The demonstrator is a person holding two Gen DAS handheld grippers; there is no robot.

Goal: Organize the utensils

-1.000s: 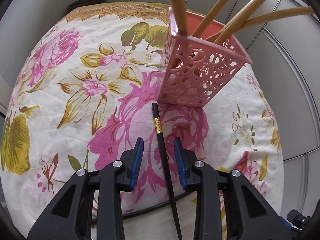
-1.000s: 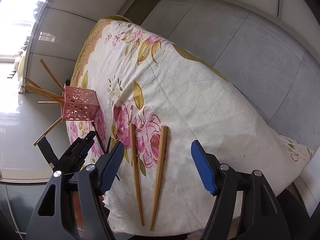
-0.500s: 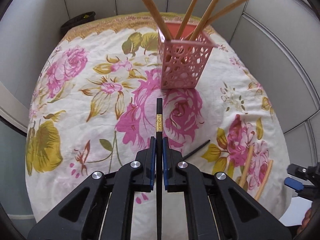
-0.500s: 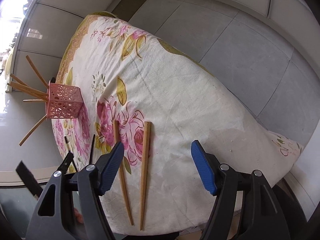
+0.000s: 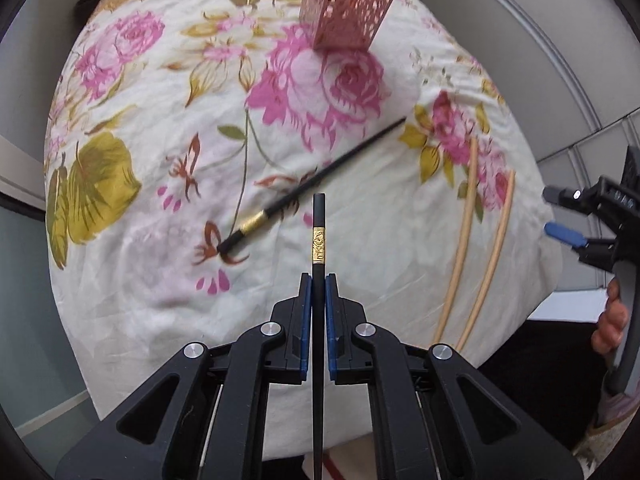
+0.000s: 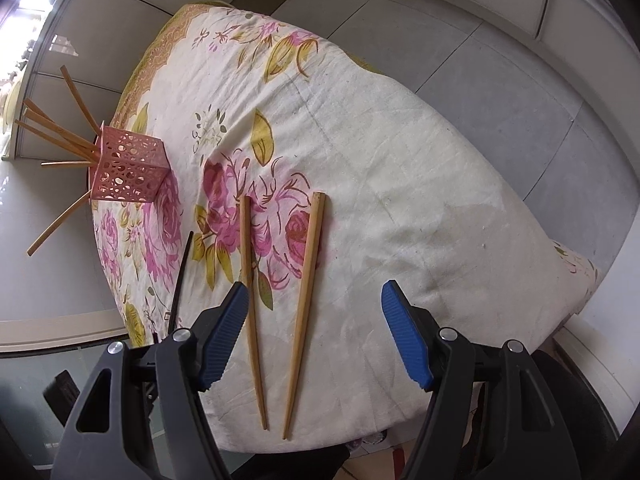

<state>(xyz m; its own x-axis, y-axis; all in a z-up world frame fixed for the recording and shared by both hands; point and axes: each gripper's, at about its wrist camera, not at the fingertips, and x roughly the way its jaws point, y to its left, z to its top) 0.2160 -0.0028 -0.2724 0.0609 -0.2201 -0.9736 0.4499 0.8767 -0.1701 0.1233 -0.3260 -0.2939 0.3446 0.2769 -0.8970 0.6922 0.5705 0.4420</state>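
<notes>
My left gripper (image 5: 318,280) is shut on a black chopstick (image 5: 319,236) with a gold band, held above the flowered cloth. A second black chopstick (image 5: 316,180) with a gold band lies slanted on the cloth ahead of it; in the right wrist view that black chopstick (image 6: 182,276) shows at the left. The pink perforated holder (image 5: 346,8) stands at the far side, and in the right wrist view the holder (image 6: 128,170) has several wooden chopsticks (image 6: 52,136) in it. My right gripper (image 6: 316,312) is open above two wooden chopsticks (image 6: 306,304) lying side by side on the cloth.
The flowered cloth (image 6: 400,184) covers a round table, whose front edge is close below both grippers. Grey tiled floor surrounds it. In the left wrist view the right gripper (image 5: 588,216) and a hand (image 5: 610,328) holding it appear at the right edge.
My left gripper shut on the black chopstick, lifted it and drew back from the pink holder. The right gripper shifted slightly over the two wooden chopsticks, still open.
</notes>
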